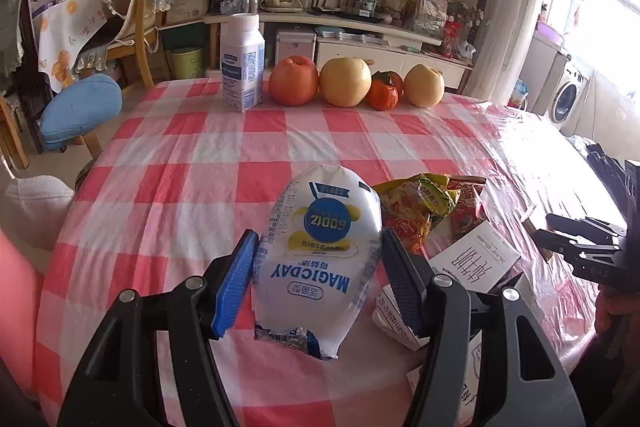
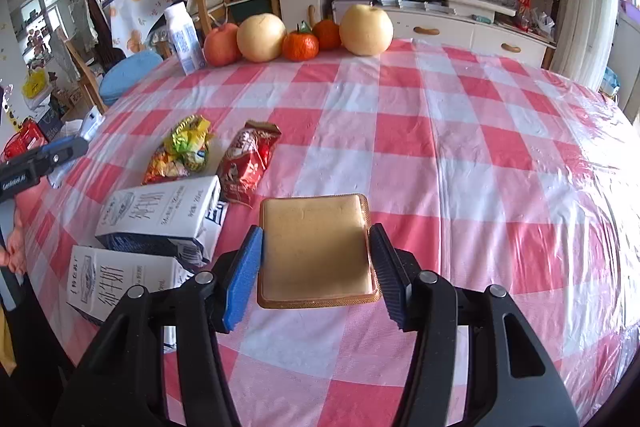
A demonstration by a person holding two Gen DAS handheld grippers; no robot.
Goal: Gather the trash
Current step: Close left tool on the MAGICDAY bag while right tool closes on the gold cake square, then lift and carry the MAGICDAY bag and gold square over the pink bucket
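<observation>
Pickup step in hand. Left gripper (image 1: 318,267) clamped on white milk pouch (image 1: 320,247), held above counter (image 1: 192,147). Right gripper (image 2: 316,267) clamped on brown tray (image 2: 316,247). Cartons (image 2: 160,215) and wrappers (image 2: 180,151) remaining on counter. Next: carry both to a bin, none visible.

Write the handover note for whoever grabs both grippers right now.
Left gripper: closed on the white MAGICDAY pouch.
Right gripper: pads against the sides of the gold plastic tray.
On the checked tablecloth: two milk cartons, a yellow-green wrapper, a red wrapper.
Far edge: white bottle and fruit, untouched.
No bin in view.
Left: bin both held items, then cartons and wrappers.
</observation>
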